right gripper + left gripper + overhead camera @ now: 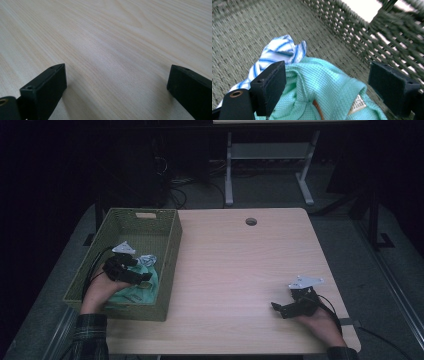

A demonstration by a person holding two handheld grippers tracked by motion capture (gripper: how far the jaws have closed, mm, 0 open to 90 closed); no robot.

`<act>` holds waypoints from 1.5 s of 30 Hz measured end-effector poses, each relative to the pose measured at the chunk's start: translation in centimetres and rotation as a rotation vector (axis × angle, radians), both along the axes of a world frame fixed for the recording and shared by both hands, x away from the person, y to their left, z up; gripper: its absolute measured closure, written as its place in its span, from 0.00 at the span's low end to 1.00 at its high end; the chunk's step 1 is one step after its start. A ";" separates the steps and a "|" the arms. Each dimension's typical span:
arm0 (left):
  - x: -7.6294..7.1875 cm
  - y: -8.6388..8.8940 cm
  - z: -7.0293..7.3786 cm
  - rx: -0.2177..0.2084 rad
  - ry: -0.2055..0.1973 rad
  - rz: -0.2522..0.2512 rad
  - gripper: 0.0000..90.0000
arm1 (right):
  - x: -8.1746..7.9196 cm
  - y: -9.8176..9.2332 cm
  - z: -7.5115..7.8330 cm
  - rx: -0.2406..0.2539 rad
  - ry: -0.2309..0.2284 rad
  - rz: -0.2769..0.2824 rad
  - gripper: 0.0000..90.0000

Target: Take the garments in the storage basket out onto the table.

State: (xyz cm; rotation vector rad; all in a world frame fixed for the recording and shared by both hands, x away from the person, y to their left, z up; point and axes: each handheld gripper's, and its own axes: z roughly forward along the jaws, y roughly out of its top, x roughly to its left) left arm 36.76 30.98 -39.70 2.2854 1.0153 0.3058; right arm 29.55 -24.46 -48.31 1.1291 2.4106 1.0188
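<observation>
**Left gripper over the cloth**

Left gripper [327, 82], jaws spread, hovers over the mint cloth [324, 85] in the basket [167, 270]. Risk: snagging the striped cloth [279, 50] too. Right gripper [116, 87] sits spread above the table [125, 37].

Mint-green waffle-weave cloth [324, 82], white cloth with blue stripes [279, 51], olive-green woven basket [167, 270], pale wood-grain table [240, 265]

On the counter [240, 265], a green woven basket [165, 270] holds a mint cloth [142, 287] and a striped cloth [148, 260]. The left gripper [142, 276] hovers over them; the right gripper [280, 309] rests near the counter's right front.
</observation>
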 end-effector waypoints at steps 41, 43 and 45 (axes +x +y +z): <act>0.8 0.1 -0.6 0.027 0.160 0.079 0.89 | 0.0 0.0 0.0 0.000 0.000 0.000 0.03; 0.6 0.4 0.0 -0.007 0.107 0.087 0.89 | 0.0 0.0 0.0 0.000 0.000 0.000 0.03; 0.5 0.5 0.2 -0.018 0.094 0.088 0.89 | 0.0 0.0 0.0 0.000 0.000 0.000 0.03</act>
